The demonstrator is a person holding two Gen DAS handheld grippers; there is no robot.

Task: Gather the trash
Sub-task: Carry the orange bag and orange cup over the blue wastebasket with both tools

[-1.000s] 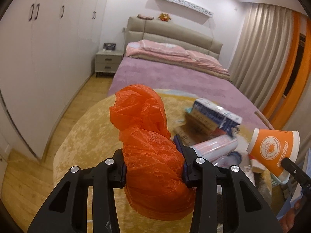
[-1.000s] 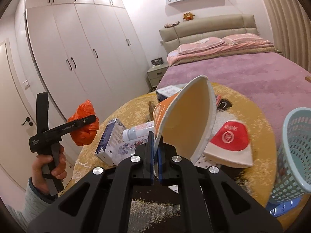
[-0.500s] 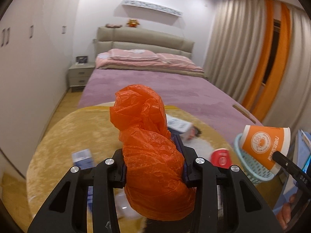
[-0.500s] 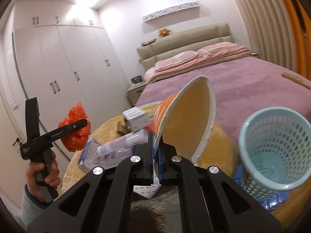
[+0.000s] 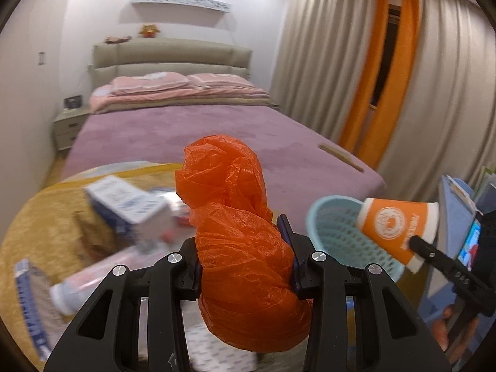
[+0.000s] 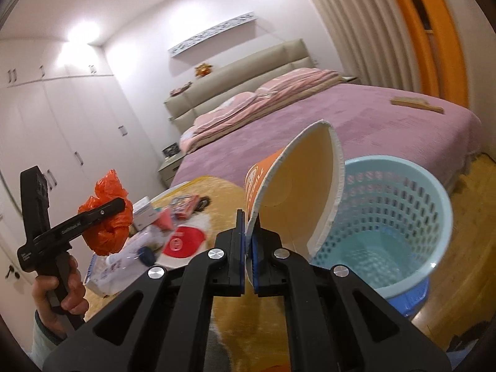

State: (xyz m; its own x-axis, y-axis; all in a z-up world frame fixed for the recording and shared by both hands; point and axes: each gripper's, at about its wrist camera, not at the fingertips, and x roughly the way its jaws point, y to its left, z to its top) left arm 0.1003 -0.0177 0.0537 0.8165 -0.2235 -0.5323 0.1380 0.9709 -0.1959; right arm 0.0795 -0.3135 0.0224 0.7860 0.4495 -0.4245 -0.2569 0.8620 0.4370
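The left wrist view shows the left gripper (image 5: 245,266) up close, its jaws clamped on the sides of a crumpled orange plastic bag (image 5: 238,232) that bulges above and below the pads, held in the air over the round yellow plush rug (image 5: 40,217); only the right wrist view shows the bare hand (image 6: 59,294) wrapped around that gripper's black handle, with the tool raised and angled up to the right so the bag (image 6: 107,214) hangs at its tip, left of the litter. The litter on the rug is blurred in the left view, where a white and blue carton (image 5: 127,207) and a pale tube (image 5: 102,276) can be made out; the right view adds a flattened red and white paper piece (image 6: 186,240) and a small red packet (image 6: 186,203) farther back. Right of these, the right gripper (image 6: 248,251) pinches the wall of an orange and white paper cup (image 6: 297,195), jaws nearly shut on the thin rim, the cup tipped on its side. The left view shows the cup's printed outside (image 5: 400,226) in front of the light blue perforated plastic basket (image 5: 338,235); the right view shows its cream inside, with the cup's mouth overlapping the basket's (image 6: 403,217) near rim. Behind everything lies the purple-covered bed (image 6: 310,121).
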